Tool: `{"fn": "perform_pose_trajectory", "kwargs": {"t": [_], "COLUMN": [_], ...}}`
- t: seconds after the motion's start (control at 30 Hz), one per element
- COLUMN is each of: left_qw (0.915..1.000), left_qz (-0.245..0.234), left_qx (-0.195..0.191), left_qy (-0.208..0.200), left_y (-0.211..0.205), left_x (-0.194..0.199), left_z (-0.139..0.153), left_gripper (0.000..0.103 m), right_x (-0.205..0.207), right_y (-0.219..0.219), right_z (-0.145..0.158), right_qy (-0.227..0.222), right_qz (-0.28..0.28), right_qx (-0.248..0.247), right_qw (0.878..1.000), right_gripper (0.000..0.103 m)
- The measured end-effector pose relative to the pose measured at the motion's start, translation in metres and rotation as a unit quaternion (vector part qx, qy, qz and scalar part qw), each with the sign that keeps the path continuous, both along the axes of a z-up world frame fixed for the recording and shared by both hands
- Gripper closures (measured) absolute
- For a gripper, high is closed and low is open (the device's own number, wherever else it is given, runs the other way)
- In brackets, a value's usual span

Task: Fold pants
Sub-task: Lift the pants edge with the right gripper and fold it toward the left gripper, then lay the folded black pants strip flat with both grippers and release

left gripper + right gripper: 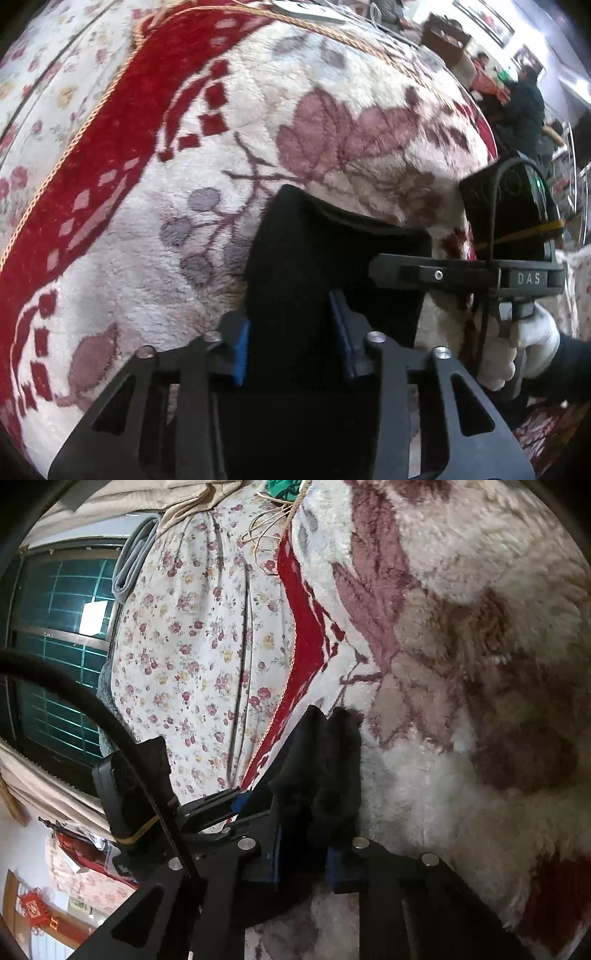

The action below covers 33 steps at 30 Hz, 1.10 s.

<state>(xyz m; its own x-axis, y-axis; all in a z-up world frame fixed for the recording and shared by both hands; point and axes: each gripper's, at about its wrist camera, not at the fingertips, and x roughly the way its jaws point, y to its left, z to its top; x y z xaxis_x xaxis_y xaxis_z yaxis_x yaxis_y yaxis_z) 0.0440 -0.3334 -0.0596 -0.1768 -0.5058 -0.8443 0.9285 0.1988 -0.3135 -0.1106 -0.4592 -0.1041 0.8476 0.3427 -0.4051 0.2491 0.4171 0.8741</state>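
The left hand-held gripper (291,347) grips the black pants (332,258) between its blue pads (242,347), above the blanket (166,258) on the bed. Only this view shows the gloved hand (532,343) to the right. The right hand-held gripper (303,860) also clamps the pants (321,768). Only its view shows the floral sheet (192,646) and the window (55,627) far left.

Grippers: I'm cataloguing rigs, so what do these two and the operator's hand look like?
Left gripper: black angular frame, silver bolts, blue finger pads. Right gripper matches, with a "DAS" marking and a black cable. The right hand wears a white glove and dark sleeve.
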Motion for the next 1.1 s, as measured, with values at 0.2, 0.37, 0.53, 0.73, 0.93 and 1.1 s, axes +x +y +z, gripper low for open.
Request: {"fn": "perform_pose_trajectory", "kwargs": {"t": [0.2, 0.37, 0.53, 0.73, 0.93, 1.1], "left_qw": [0.9995, 0.9978, 0.9929, 0.982, 0.9582, 0.9283], "left_qz": [0.016, 0.024, 0.056, 0.121, 0.257, 0.359], "left_qx": [-0.025, -0.056, -0.096, -0.131, -0.12, -0.096], "left_qy": [-0.004, -0.027, -0.043, -0.062, -0.042, -0.009], "left_y": [0.014, 0.032, 0.077, 0.159, 0.267, 0.345], "left_x": [0.005, 0.004, 0.008, 0.014, 0.032, 0.034], "left_z": [0.023, 0.059, 0.101, 0.134, 0.114, 0.083], "left_gripper": [0.085, 0.087, 0.088, 0.089, 0.089, 0.088], "right_x": [-0.004, -0.004, 0.001, 0.016, 0.056, 0.107], "right_y": [0.006, 0.023, 0.057, 0.127, 0.219, 0.295], "right_z": [0.021, 0.056, 0.104, 0.144, 0.127, 0.055], "right_qy": [-0.051, -0.085, -0.123, -0.155, -0.135, -0.038], "right_qz": [0.01, 0.029, 0.073, 0.161, 0.266, 0.349], "right_qx": [-0.003, -0.025, -0.057, -0.078, -0.085, -0.121], "right_qw": [0.999, 0.996, 0.988, 0.972, 0.951, 0.929], "right_gripper": [0.089, 0.089, 0.09, 0.09, 0.09, 0.088]}}
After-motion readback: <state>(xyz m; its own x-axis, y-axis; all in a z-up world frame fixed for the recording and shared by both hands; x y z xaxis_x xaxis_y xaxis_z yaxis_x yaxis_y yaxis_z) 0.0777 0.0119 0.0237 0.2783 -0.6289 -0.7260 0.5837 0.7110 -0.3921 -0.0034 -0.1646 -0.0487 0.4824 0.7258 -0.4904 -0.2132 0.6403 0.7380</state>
